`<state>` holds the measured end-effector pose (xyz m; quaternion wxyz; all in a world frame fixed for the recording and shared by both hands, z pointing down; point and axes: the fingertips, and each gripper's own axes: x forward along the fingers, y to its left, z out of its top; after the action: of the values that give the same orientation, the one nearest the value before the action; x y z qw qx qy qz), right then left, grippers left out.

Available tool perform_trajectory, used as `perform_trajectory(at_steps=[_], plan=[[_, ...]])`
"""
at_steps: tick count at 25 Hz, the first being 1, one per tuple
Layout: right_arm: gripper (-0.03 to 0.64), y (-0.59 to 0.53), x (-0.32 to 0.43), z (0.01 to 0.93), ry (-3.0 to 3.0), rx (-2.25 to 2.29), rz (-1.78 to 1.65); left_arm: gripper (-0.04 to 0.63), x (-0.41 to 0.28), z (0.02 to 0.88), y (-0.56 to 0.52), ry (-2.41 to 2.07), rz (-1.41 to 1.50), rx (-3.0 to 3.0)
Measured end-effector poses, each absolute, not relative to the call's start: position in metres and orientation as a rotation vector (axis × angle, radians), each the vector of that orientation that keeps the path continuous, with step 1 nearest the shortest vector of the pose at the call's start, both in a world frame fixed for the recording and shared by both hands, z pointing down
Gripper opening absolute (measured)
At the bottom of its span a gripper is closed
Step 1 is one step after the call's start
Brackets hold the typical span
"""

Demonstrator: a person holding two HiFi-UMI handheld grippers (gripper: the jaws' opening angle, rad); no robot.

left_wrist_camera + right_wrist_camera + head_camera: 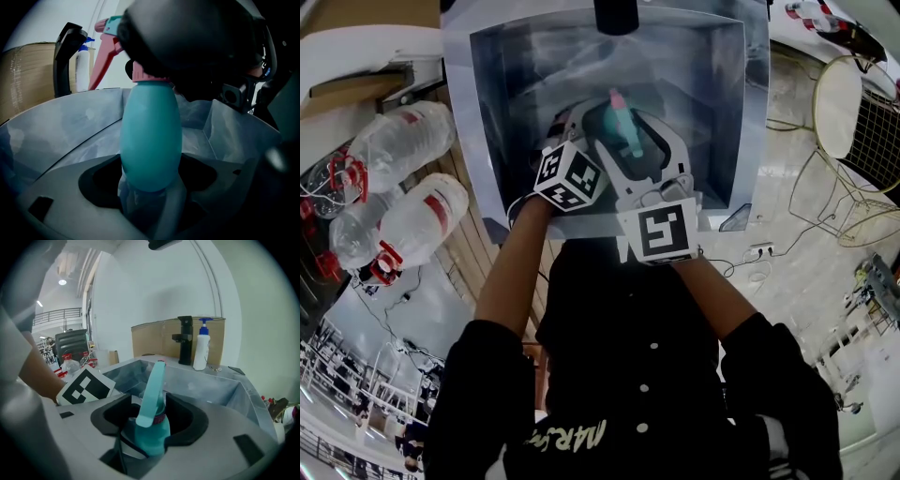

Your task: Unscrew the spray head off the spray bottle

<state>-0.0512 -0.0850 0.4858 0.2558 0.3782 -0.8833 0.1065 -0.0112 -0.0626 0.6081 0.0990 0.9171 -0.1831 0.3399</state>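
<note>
Left gripper view: left tool (150, 199) pinches teal bottle (151, 136), right tool (152, 420) spread round spray head (151, 390).

Sink (457, 141) walls hem sides; faucet (184, 341), soap dispenser (201, 350) block back rim; spray bottle (150, 136) fills centre; far half free.
</note>
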Motion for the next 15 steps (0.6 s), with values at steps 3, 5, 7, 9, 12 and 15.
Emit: perform_trajectory(at_steps=[3,5,7,9,12,15], plan=[[0.204,-0.091,-0.050,0.486,-2.389,1.047,0.262,0.388,-0.010,0.607,-0.063,-0.541,1.012,2.718],[0.169,-0.094,-0.049,0.486,-2.395,1.041,0.251,0.388,-0.010,0.606,-0.063,-0.540,1.013,2.719],[0.164,-0.094,-0.050,0.486,-2.425,0.995,0.247,0.388,-0.010,0.606,-0.064,-0.540,1.011,2.715],[0.163,-0.093,-0.053,0.485,-2.491,0.895,0.235,0.388,-0.010,0.607,-0.064,-0.537,1.009,2.714],[0.161,-0.090,-0.055,0.482,-2.618,0.676,0.214,0.388,-0.009,0.607,-0.063,-0.531,1.003,2.715],[0.161,-0.083,-0.055,0.484,-2.649,0.370,0.176,0.388,-0.008,0.607,-0.063,-0.521,1.001,2.718]])
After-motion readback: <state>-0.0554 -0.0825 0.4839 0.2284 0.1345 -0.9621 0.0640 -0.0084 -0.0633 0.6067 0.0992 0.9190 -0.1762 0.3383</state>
